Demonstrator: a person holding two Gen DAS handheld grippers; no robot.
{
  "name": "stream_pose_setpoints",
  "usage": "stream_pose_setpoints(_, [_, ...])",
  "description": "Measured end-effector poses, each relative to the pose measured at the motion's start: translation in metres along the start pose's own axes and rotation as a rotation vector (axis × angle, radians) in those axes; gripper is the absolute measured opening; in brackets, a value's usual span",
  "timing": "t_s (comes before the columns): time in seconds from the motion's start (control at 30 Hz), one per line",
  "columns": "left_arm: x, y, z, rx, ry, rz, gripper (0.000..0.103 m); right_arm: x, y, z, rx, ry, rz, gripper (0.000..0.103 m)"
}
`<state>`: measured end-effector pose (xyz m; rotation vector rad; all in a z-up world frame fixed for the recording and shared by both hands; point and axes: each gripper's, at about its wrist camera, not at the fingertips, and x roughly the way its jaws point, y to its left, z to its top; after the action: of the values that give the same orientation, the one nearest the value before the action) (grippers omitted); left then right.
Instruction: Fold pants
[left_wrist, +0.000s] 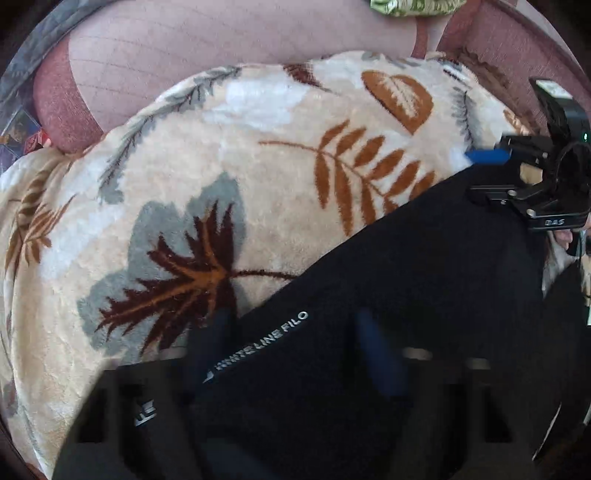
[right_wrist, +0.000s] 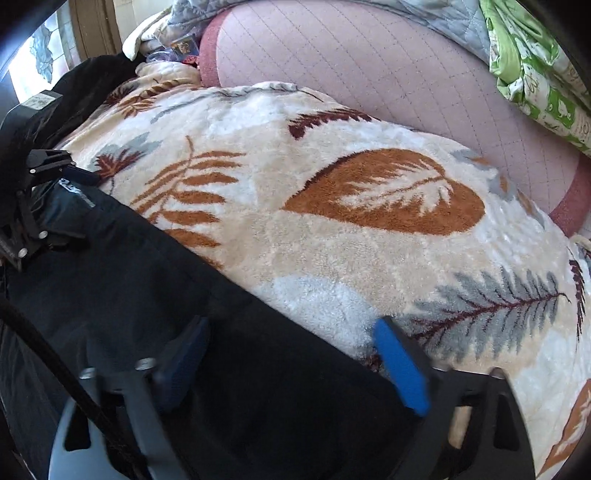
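Directly beneath both your claws lies the black fabric pants (left_wrist: 388, 295), stretched along the near edge of the plush cream leaf-print blanket (left_wrist: 221, 166). Your left gripper (left_wrist: 295, 354) and right gripper (right_wrist: 295, 354) each straddle that edge, jaws parted, not yet pinching. Only the pink quilted mattress (right_wrist: 369, 55) lies beyond.

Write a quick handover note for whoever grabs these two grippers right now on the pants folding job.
Left gripper: jaws straddle the pants' edge near the white lettering; grip not confirmed.
Right gripper: jaws apart, one finger over the black fabric, the other over the leaf-print blanket; not gripping yet.
Pants lie spread on the blanket, on the pink quilted mattress.
Done: both grippers at the same edge.
Left: close on the edge, fold over, flatten.
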<state>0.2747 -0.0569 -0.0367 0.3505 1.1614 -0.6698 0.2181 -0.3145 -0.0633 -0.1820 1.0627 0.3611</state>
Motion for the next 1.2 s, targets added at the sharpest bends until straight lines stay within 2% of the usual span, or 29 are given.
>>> stream_pose_setpoints(0.03, [-0.004, 0.003, -0.002, -0.013, -0.005, -0.03, 0.028, -0.004, 0.002, -0.001, 0.0, -0.004, 0.022, 0.053])
stream_pose_setpoints(0.07, [-0.008, 0.002, -0.003, -0.017, -0.011, -0.048, 0.022, -0.007, 0.003, -0.001, 0.004, -0.003, 0.043, 0.029])
stream_pose_setpoints(0.1, [-0.01, -0.001, -0.004, -0.006, -0.019, -0.033, 0.02, -0.01, 0.005, -0.001, 0.01, 0.004, 0.075, 0.011])
stream_pose_setpoints(0.13, [-0.012, -0.004, -0.005, 0.005, -0.024, -0.02, 0.016, -0.011, 0.006, 0.0, 0.02, 0.012, 0.101, 0.01])
stream_pose_setpoints(0.23, [-0.022, -0.019, -0.006, 0.037, -0.045, 0.02, 0.011, -0.016, 0.014, 0.0, 0.025, 0.012, 0.084, 0.009])
stream_pose_setpoints(0.4, [-0.048, -0.038, -0.017, 0.033, -0.095, 0.04, 0.01, -0.043, 0.023, -0.004, 0.059, -0.018, 0.077, 0.008])
stream_pose_setpoints(0.57, [-0.09, -0.055, -0.046, -0.009, -0.173, 0.05, 0.01, -0.085, 0.046, -0.02, 0.055, -0.053, 0.062, 0.008])
stream_pose_setpoints(0.73, [-0.14, -0.078, -0.098, -0.102, -0.273, 0.027, 0.01, -0.126, 0.078, -0.052, 0.053, -0.073, 0.063, 0.008])
stream_pose_setpoints(0.9, [-0.161, -0.101, -0.163, -0.228, -0.325, -0.015, 0.011, -0.158, 0.115, -0.1, 0.081, -0.07, 0.107, 0.008])
stream_pose_setpoints(1.03, [-0.155, -0.117, -0.217, -0.34, -0.303, -0.054, 0.013, -0.168, 0.149, -0.144, 0.111, -0.04, 0.132, 0.008])
stream_pose_setpoints(1.2, [-0.141, -0.121, -0.263, -0.447, -0.238, -0.096, 0.016, -0.157, 0.172, -0.19, 0.174, 0.008, 0.145, 0.009])
